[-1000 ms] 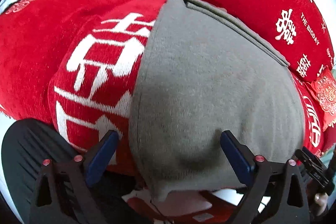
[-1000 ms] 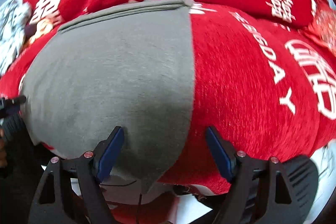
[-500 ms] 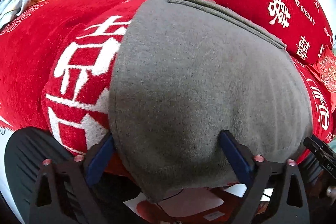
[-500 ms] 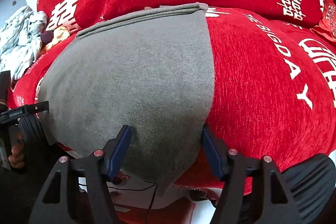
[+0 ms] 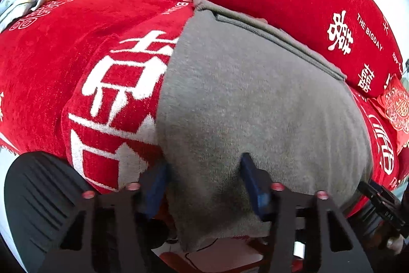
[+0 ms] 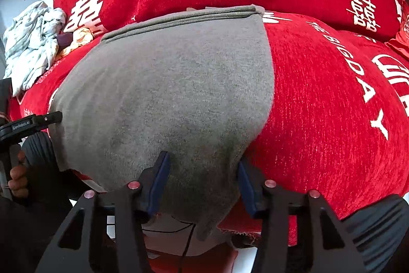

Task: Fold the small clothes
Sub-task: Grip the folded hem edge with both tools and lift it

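While grey knit garment (image 5: 255, 106) lies flat on red sofa cover (image 5: 64, 47), near hem over front edge | left gripper (image 5: 204, 181) & right gripper (image 6: 202, 175): jaws part-open, straddling hem corners, not yet pinching | soft, light, limp; best grip at corners.

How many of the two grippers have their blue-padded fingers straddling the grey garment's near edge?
2: left gripper at the grey knit garment's near-left corner, right gripper at its near-right corner.
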{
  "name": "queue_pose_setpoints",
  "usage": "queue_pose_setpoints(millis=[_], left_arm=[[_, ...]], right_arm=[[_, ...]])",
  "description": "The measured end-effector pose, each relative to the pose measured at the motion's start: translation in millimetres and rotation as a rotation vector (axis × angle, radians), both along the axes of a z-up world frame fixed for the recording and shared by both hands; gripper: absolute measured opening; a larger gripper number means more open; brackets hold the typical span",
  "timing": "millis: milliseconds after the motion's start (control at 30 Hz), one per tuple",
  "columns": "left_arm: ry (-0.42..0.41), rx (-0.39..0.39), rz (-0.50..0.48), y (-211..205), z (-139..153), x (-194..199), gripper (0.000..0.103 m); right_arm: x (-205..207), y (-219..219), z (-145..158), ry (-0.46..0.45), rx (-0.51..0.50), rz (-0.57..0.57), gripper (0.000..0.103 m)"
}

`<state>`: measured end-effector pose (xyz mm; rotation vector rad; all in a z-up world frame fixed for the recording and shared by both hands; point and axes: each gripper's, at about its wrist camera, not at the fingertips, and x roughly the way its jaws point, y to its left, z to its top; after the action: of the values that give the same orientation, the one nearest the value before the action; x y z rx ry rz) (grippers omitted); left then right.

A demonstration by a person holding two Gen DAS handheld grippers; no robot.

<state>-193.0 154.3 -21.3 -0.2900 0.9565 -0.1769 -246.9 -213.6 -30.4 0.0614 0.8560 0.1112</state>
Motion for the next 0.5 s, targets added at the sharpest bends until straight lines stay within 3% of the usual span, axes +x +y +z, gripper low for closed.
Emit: queue_pose_setpoints(millis=[67, 200, 333, 367, 400, 433, 467, 500], left_arm=[[-0.010, 0.012, -0.019, -3.7, 3.4, -1.7, 0.036], [0.002, 0.011, -0.034, -8.1, 3.3, -3.1, 0.037], [0.005, 0.009, -0.038, -7.8, 2.8, -3.3, 0.039], [0.006, 0.010, -0.042, -8.2, 3.3, -3.2, 0.038], [0.005, 0.010, -0.041, -7.9, 3.8, -3.3, 0.029], [0.003, 0.001, -0.044, -6.8, 4.3, -3.7, 0.023], [0.004, -0.019, -0.051, -5.5, 5.2, -3.8, 0.016], [0.006, -0.026, -0.051, -4.6, 5.8, -3.9, 0.016]], right_arm=[[-0.5, -0.2, 0.1, 0.001, -0.008, -0.005, 0.049], [-2.0, -9.5, 1.5, 0.000, 0.048, -0.019, 0.046], [-0.5, -8.2, 0.6, 0.004, 0.034, -0.011, 0.048], [0.1, -6.2, 0.2, 0.006, 0.016, -0.011, 0.049], [0.3, -4.3, 0.2, 0.006, 0.004, -0.008, 0.047], [0.2, -2.8, 0.2, 0.006, -0.010, -0.008, 0.042], [0.2, -3.5, 0.5, 0.004, -0.016, -0.015, 0.015], [0.5, -6.5, 1.1, 0.006, 0.014, -0.010, 0.014]])
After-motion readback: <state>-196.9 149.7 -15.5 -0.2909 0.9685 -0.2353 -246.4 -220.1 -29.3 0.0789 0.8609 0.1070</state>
